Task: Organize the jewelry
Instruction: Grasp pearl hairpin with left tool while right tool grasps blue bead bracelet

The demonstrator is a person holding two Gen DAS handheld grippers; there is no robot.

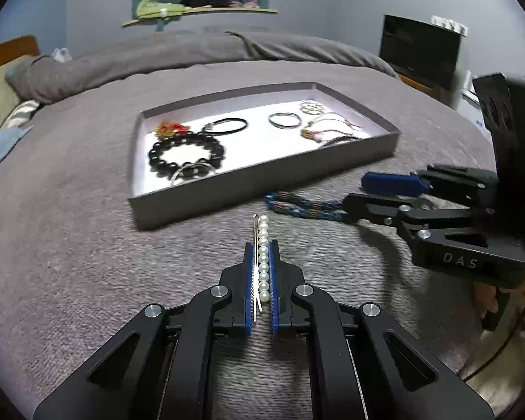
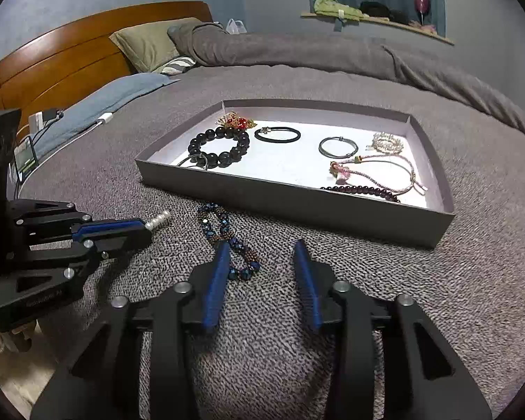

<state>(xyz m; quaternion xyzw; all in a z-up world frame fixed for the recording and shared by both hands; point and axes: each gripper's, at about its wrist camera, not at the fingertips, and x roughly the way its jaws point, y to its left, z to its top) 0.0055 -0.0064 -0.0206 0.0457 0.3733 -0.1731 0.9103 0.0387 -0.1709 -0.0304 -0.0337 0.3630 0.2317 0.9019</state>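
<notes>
My left gripper (image 1: pixel 261 245) is shut on a pearl hair clip (image 1: pixel 263 241), a row of white pearls on a thin metal pin, just above the bed; its tip also shows in the right wrist view (image 2: pixel 159 219). My right gripper (image 2: pixel 262 248) is open, low over the bed, its left finger touching a blue and brown beaded bracelet (image 2: pixel 227 234). That bracelet also shows in the left wrist view (image 1: pixel 297 206) in front of the grey tray (image 1: pixel 262 182). The tray (image 2: pixel 297 203) holds a black bead bracelet (image 2: pixel 218 148), a black band (image 2: pixel 277 134) and other pieces.
The bed is covered by a grey blanket (image 2: pixel 437 280). A folded grey duvet (image 2: pixel 297 49), pillows (image 2: pixel 147 42) and a wooden headboard (image 2: pixel 59 59) lie behind the tray. Phone chargers and cables (image 2: pixel 42 122) sit at the left bed edge.
</notes>
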